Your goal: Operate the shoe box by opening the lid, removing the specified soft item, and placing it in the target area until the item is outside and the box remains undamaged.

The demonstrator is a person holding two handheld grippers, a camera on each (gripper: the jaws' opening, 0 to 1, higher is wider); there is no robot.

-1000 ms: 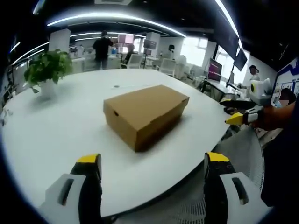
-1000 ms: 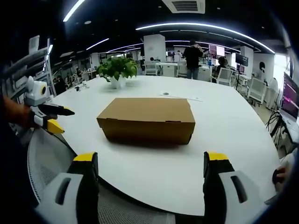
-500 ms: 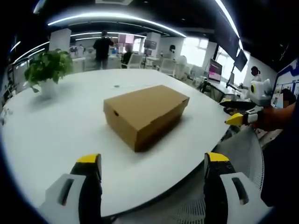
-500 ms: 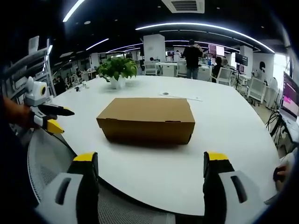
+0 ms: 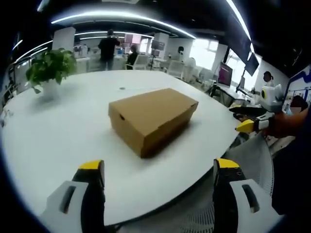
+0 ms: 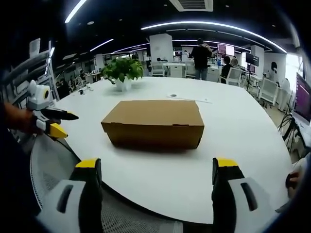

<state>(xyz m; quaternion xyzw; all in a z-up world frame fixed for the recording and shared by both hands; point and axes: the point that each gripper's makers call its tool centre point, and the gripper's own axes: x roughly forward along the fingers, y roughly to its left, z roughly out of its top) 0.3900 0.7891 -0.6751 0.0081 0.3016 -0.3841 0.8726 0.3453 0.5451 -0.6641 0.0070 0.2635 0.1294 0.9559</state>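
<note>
A plain brown cardboard shoe box [image 5: 151,117] [image 6: 154,122] lies with its lid down in the middle of the round white table [image 5: 58,126] [image 6: 233,145]. Its contents are hidden. My left gripper [image 5: 158,167] stands open near the table's front edge, well short of the box, nothing between its yellow-tipped jaws. My right gripper [image 6: 156,165] is likewise open and short of the box. In the left gripper view the right gripper [image 5: 250,121] shows at the right edge, held by a hand. In the right gripper view the left gripper [image 6: 51,122] shows at the left edge.
A potted green plant [image 5: 48,70] [image 6: 122,73] stands at the table's far side. A small round mark and papers [image 6: 187,98] lie beyond the box. A mesh chair [image 5: 252,160] [image 6: 53,165] sits below the table edge. People stand at desks behind.
Both views have shifted very slightly downward; the box and both grippers keep their places and stay open.
</note>
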